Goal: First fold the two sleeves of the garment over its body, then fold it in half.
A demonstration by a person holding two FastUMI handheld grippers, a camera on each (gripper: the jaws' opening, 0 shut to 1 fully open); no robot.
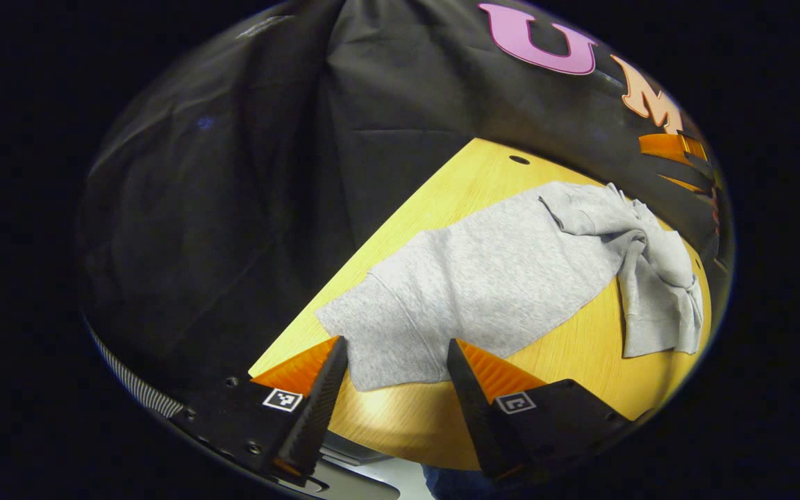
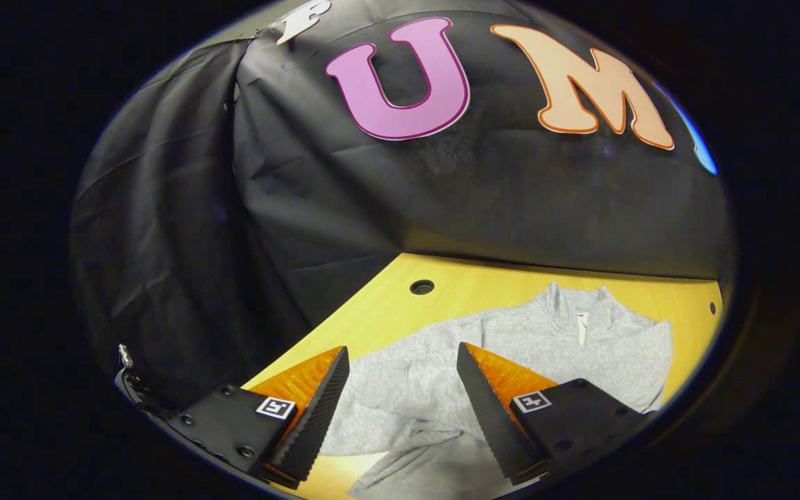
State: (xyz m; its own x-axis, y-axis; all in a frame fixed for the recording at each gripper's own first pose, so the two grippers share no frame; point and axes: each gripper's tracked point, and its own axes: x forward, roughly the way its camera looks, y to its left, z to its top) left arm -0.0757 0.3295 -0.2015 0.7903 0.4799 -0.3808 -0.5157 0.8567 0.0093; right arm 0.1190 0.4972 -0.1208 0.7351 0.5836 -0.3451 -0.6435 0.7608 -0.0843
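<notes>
Across the lower right of the left gripper view, a grey sweatshirt (image 1: 497, 278) lies on a yellow wooden table (image 1: 580, 361), its long axis running from lower left to upper right of the frame. Its body is spread flat, soft and fleecy, with a ribbed hem toward the lower left; at the upper right one sleeve (image 1: 650, 278) is bunched and rumpled, trailing down to a cuff near the table's right edge. At the bottom of that view the left gripper (image 1: 396, 354) has its two fingers (image 1: 317, 403) spread apart, black wedges with ridged inner faces and orange backs; the hem corner shows in the gap between them, whether touching I cannot tell

Low in the right gripper view the same sweatshirt (image 2: 511, 347) lies with its stand-up collar (image 2: 580, 305) and short zip pointing to the upper right, toward the black cloth wall (image 2: 372, 208). A fold of grey fabric — likely a sleeve — crosses the bottom of the frame. The right gripper (image 2: 403, 361) is also wide apart, holding nothing, above the cloth. A round hole (image 2: 421, 287) is cut in the tabletop near the far edge — a smaller one sits at the far right
</notes>
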